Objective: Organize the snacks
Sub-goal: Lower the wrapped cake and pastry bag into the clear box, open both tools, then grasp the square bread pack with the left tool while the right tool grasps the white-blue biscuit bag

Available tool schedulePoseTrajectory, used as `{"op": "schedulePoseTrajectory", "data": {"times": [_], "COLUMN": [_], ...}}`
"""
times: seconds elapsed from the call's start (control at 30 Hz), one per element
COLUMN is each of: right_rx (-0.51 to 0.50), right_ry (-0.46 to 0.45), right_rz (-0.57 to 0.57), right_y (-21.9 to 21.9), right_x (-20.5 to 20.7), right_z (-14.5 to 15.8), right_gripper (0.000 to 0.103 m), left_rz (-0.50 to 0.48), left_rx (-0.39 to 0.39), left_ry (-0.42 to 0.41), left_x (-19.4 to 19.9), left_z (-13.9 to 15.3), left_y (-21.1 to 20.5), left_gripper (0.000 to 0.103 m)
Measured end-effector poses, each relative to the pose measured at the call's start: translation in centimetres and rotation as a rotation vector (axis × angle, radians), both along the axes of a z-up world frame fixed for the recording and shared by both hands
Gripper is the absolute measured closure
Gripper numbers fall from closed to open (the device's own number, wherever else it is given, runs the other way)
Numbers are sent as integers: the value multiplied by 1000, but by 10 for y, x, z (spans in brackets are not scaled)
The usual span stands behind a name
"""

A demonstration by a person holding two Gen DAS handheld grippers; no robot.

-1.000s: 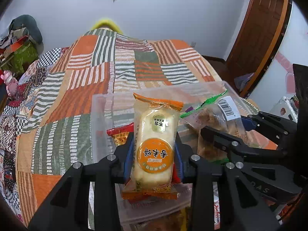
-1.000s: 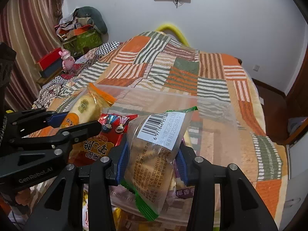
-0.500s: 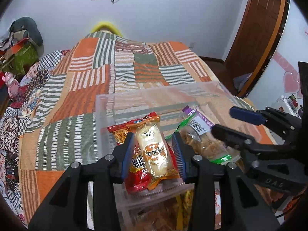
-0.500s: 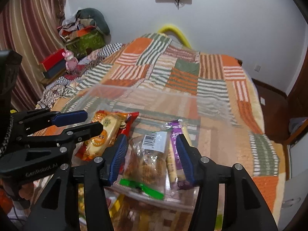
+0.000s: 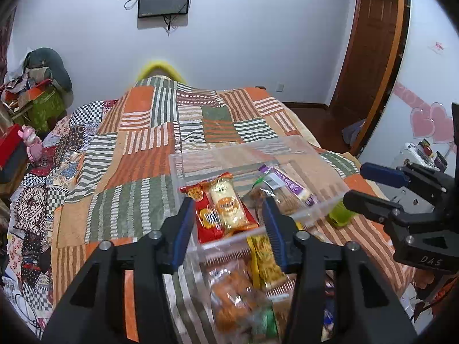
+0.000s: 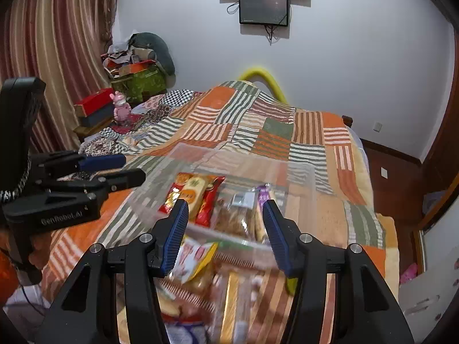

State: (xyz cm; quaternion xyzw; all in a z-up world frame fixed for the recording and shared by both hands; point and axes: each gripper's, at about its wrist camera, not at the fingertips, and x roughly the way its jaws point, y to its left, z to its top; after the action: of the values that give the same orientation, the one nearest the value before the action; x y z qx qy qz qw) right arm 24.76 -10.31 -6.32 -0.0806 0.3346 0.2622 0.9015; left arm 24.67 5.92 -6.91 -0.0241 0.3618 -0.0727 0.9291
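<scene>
Clear plastic forms the bin (image 5: 298,146) that sits on the bed (image 5: 137,154), just ahead of both tools; its walls are thin, see-through and straight-edged. The left tool (image 5: 228,223) hangs above the bin's near rim with its blue ribbed pads spread wide and nothing between them. Framed between those pads lie a glossy red packet (image 5: 205,218) and, on top of it, a pale oblong cake pack (image 5: 228,206) with an orange round label and crimped ends. To that tool's right, inside the bin, are a crinkly clear bag (image 5: 284,197) of brown pieces and a slim purple bar (image 5: 287,182).

The right tool (image 6: 225,223) is also spread wide and empty, poised over the same rim. Ahead of it to the left lie the red packet (image 6: 206,203) and cake pack (image 6: 193,190); straight ahead is the clear bag (image 6: 235,215) with a white label, and the purple bar (image 6: 262,197) lies by its right pad. Below both tools, nearer the cameras, more wrapped snacks (image 5: 238,295) lie blurred in yellow, orange and green.

A patchwork quilt of orange, green and white striped squares covers the bed. A green cup-like item (image 5: 340,216) stands on the quilt just outside the bin, to the left tool's right.
</scene>
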Motion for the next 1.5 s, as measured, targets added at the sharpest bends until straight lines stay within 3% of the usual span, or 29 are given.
{"op": "schedulePoseTrajectory", "data": {"times": [0.27,0.37,0.43,0.57,0.83,0.97,1.27,1.5], "right_rx": [63,41,17,36,83,94,67,147], "right_ry": [74,93,78,132,263,277,315,381], "right_rz": [-22,-30,-44,-45,-61,-57,-43,-50], "right_y": [-11,-12,-12,-15,-20,-20,-10,-22], "right_x": [-28,-39,-51,-65,-78,-84,-74,-68], "right_z": [-18,-30,-38,-54,-84,-90,-103,-111], "right_gripper": [51,48,43,42,42,42,39,49], "left_rz": [8,9,10,9,8,18,-5,-43], "left_rx": [43,57,51,16,0,4,1,17], "left_ry": [0,7,17,64,137,152,191,196], "left_x": [-52,-66,-72,-83,-91,-94,-98,-99], "left_z": [-6,-13,-19,-33,-53,-62,-74,-73], "left_y": [-6,-9,-10,-8,-10,-11,-18,-35], "left_gripper": [42,38,38,37,31,22,22,21]}}
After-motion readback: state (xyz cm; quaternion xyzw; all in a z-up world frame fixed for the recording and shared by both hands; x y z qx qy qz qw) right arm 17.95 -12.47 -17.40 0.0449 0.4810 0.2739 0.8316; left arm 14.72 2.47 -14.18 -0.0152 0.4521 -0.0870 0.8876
